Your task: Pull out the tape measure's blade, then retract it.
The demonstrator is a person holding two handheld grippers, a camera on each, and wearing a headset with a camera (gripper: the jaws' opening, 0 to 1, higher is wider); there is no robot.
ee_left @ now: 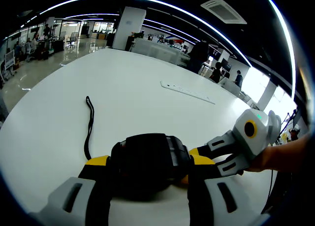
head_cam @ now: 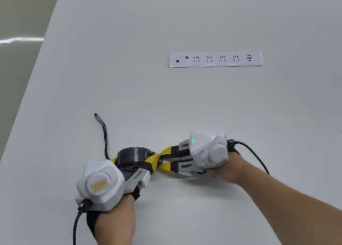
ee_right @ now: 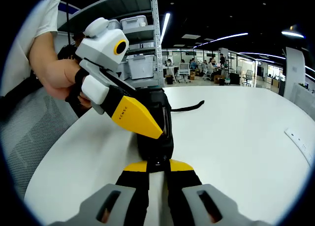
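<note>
Black tape measure [ee_left: 150,159] clenched by left fingers [ee_left: 96,186]; right fingers [ee_right: 133,186] at mouth, grip unclear.

Tape measure [head_cam: 133,156] on table [head_cam: 160,106], between left gripper [head_cam: 141,173] jaws; right gripper [head_cam: 164,160] touching its right side (jaws meet there); strap [head_cam: 102,132] ahead-left of left gripper; power strip [head_cam: 216,59] well ahead

The tape measure [head_cam: 134,157] is black with a black strap [head_cam: 101,128], and the bench [head_cam: 133,69] is plain white. The left claw [head_cam: 143,170] and the right claw [head_cam: 166,163] are white and grey with yellow-and-black jaws. The power strip [head_cam: 216,59] is white with small dark sockets.
</note>
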